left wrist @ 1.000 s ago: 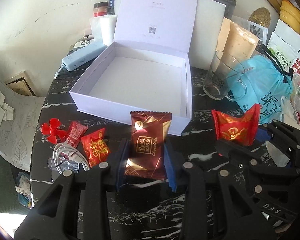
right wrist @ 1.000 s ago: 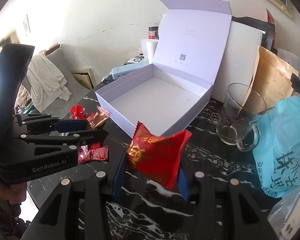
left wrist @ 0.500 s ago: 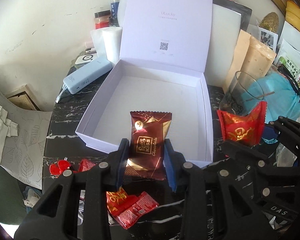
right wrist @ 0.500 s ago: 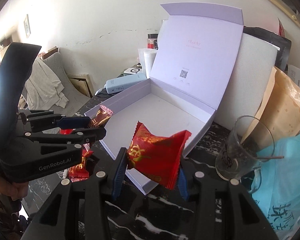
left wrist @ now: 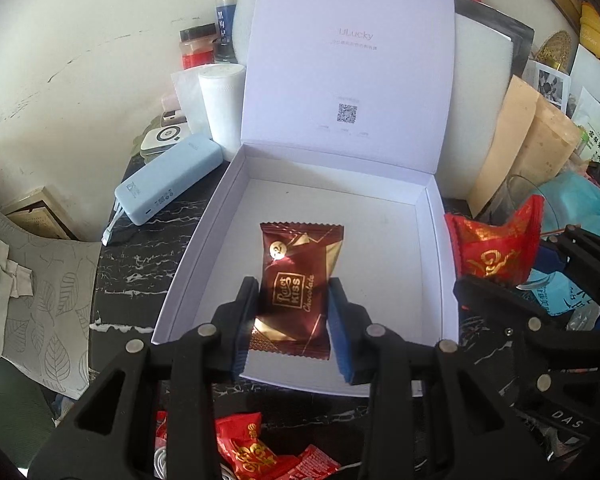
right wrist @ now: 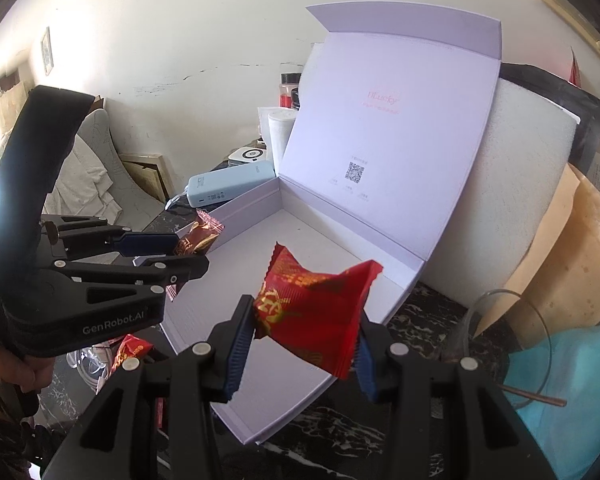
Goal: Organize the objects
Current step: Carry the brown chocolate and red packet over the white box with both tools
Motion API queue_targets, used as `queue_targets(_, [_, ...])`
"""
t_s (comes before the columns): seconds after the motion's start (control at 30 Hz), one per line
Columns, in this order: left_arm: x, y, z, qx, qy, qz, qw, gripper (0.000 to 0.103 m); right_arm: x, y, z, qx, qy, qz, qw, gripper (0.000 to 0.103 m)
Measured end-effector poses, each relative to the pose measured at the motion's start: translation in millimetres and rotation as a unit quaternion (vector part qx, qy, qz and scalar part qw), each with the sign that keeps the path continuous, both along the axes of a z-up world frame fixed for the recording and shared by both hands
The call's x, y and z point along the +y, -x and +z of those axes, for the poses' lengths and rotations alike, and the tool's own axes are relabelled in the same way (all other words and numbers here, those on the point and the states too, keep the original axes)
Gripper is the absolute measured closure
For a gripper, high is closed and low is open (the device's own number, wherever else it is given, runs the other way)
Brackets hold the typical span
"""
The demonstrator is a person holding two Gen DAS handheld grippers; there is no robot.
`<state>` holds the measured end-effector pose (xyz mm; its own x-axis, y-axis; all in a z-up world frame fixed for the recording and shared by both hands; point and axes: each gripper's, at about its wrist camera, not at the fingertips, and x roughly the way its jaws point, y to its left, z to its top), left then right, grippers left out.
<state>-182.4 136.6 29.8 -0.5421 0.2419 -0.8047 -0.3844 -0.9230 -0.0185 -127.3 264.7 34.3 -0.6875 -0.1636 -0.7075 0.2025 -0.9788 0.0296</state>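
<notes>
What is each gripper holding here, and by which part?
Left gripper: brown chocolate packet, pinched across its lower side edges. Right gripper: red candy packet, gripped by its two sides.

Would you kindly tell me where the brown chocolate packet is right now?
The brown chocolate packet is clamped in the left gripper, above the open white box; the right gripper's red packet is beside it.

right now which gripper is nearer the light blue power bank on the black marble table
Left. The left gripper, holding the brown chocolate wrapper, sits on the light blue power bank side of the white box; the right gripper is farther across.
</notes>
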Motion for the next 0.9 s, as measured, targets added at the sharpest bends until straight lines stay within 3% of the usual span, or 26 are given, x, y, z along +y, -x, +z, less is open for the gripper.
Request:
queue_targets(0.73, [25.7,78.8,8.8,0.032,0.052,-0.028,0.9977,0.070,0.0,72.6,8.3,0.010,-0.018,-0.017,1.000,0.057])
queue_targets(0.9, [32.1,97.9,6.6,0.023,0.050,-0.035,0.9978,0.070,2.5,90.1,5.1,-0.001,-0.022,-0.020,1.000,0.057])
